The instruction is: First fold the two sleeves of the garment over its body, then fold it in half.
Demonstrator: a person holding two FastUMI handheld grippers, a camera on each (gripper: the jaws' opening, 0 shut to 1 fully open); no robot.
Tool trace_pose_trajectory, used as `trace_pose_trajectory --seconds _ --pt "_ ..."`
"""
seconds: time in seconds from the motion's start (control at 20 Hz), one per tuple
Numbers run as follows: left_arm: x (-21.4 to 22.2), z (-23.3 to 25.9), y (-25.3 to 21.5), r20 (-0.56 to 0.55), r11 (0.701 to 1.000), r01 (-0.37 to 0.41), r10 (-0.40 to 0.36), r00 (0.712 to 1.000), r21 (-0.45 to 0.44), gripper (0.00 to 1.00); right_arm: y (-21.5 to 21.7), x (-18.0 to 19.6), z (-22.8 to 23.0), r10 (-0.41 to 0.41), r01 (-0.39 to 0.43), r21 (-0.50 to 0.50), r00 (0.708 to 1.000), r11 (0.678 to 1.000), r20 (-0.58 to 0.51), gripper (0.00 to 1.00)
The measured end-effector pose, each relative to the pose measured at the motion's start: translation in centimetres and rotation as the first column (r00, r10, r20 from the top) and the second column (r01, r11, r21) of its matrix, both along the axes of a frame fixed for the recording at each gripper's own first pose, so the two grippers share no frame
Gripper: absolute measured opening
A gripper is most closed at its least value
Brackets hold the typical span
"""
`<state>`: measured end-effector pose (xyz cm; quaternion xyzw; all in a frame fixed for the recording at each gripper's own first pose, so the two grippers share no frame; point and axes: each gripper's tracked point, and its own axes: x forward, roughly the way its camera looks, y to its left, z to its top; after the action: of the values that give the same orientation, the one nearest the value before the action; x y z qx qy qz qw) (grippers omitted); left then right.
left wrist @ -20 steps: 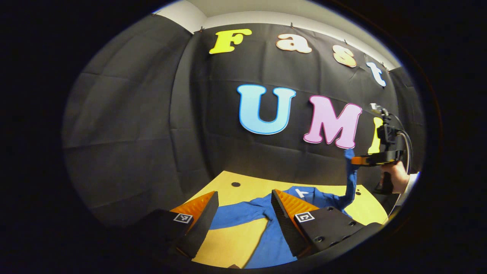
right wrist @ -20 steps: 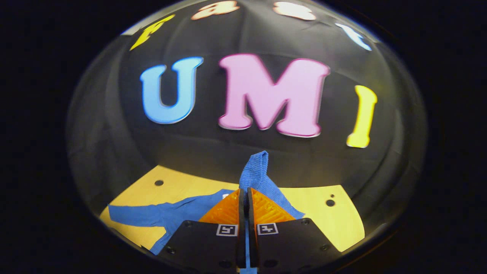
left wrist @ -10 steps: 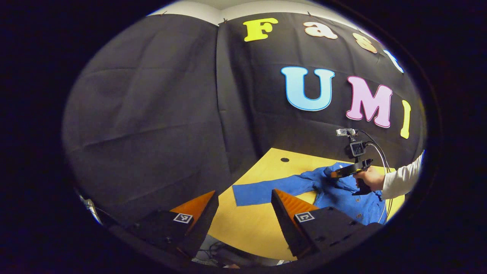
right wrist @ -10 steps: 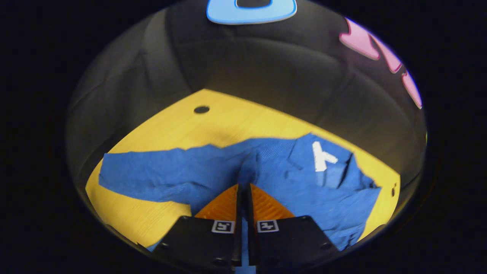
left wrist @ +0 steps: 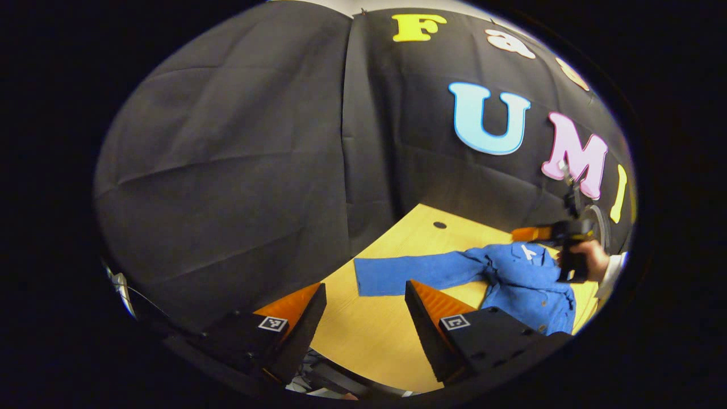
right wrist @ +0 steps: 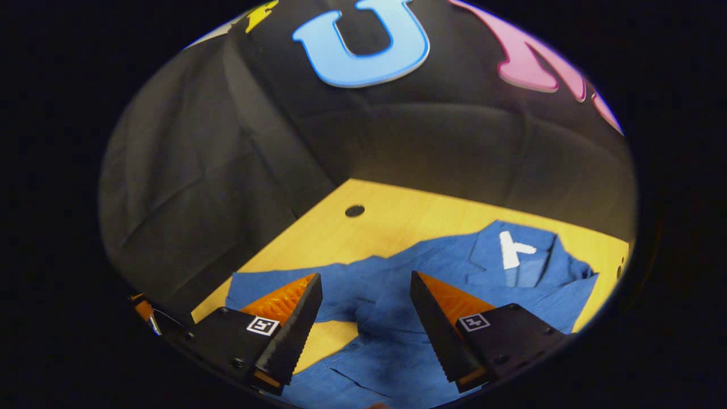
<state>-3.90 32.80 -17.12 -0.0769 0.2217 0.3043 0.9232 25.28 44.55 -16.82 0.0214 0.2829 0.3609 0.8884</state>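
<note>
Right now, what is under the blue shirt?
The blue shirt lies on a yellow wooden table, which shows all around it. One sleeve stretches flat across the wood. Whatever sits beneath the shirt's body is covered by cloth.
</note>
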Motion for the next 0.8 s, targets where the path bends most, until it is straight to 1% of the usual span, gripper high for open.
trace_pose_trajectory --seconds 0.1,0.2,0.25,0.35,0.45,0.6,0.75,0.8 --pt "1.8 -2.3 1.3 -0.058 0.999 0.015 -0.017 0.998 -0.031 0.81 -3.0 -1.7 4.8 0.014 -0.017 0.029 0.996 0.999 0.093 0.98" --pt "4.8 -4.7 2.7 -0.070 0.996 0.029 -0.035 0.997 -0.086 0.82 -7.5 -3.5 8.5 0.020 -0.023 0.018 0.986 1.000 0.165 0.98" --pt "5.8 -6.2 3.4 -0.091 0.992 0.021 -0.033 0.995 -0.128 0.82 -9.9 -4.4 10.2 0.014 -0.017 0.013 0.982 1.000 0.190 0.98" --pt "7.8 -9.1 4.7 -0.123 0.982 0.006 -0.030 0.992 -0.190 0.82 -15.1 -6.4 13.5 -0.026 0.025 0.007 0.975 1.000 0.220 0.98" --pt "9.6 -11.7 5.4 -0.154 0.972 -0.007 -0.030 0.988 -0.236 0.82 -20.2 -7.7 15.7 -0.096 0.097 0.005 0.966 0.995 0.238 0.98" --pt "10.9 -14.7 6.4 -0.207 0.967 -0.016 -0.039 0.978 -0.256 0.82 -27.1 -9.9 17.6 -0.194 0.201 -0.003 0.946 0.980 0.259 0.98" --pt "12.3 -16.4 6.6 -0.240 0.969 0.007 -0.068 0.968 -0.246 0.83 -32.7 -10.9 18.1 -0.314 0.323 0.005 0.916 0.946 0.251 0.96" --pt "12.3 -17.1 6.6 -0.256 0.966 0.004 -0.073 0.964 -0.259 0.83 -34.1 -11.1 18.3 -0.356 0.363 0.016 0.902 0.932 0.245 0.96"
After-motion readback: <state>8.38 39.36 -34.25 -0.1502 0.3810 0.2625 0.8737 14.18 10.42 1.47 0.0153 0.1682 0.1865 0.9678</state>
